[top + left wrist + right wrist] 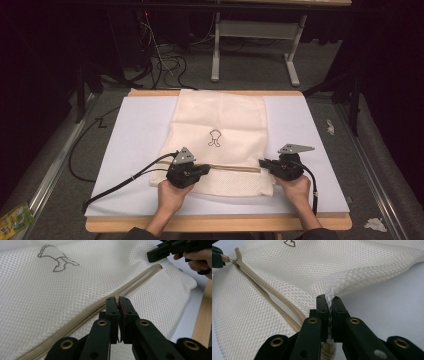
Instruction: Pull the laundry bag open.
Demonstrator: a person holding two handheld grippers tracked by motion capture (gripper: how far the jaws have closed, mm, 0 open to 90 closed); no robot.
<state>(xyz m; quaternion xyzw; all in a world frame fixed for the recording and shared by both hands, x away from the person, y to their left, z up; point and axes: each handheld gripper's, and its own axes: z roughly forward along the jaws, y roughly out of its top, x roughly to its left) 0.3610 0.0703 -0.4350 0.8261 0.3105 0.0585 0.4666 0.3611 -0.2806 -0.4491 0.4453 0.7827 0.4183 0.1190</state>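
Note:
A cream mesh bag [220, 120] with a small outlined figure [215, 137] lies flat on the white board. Its tan zipper [235, 168] runs across the near end. My left gripper [205, 170] is at the zipper's left end. In the left gripper view, the left gripper [117, 300] is shut on the zipper pull. Beyond it the zipper [140, 280] is parted toward the right gripper [155, 255]. My right gripper [263, 164] holds the bag's right end. In the right gripper view, the right gripper [329, 299] is shut on a pinch of mesh [324, 267] beside the zipper [262, 287].
The white board [140, 130] rests on a wooden table [215, 223]. Black cables trail from both grippers, the left one across the board [120, 185]. A white table frame [215, 55] and floor cables stand behind. A green packet [15, 220] lies on the floor at left.

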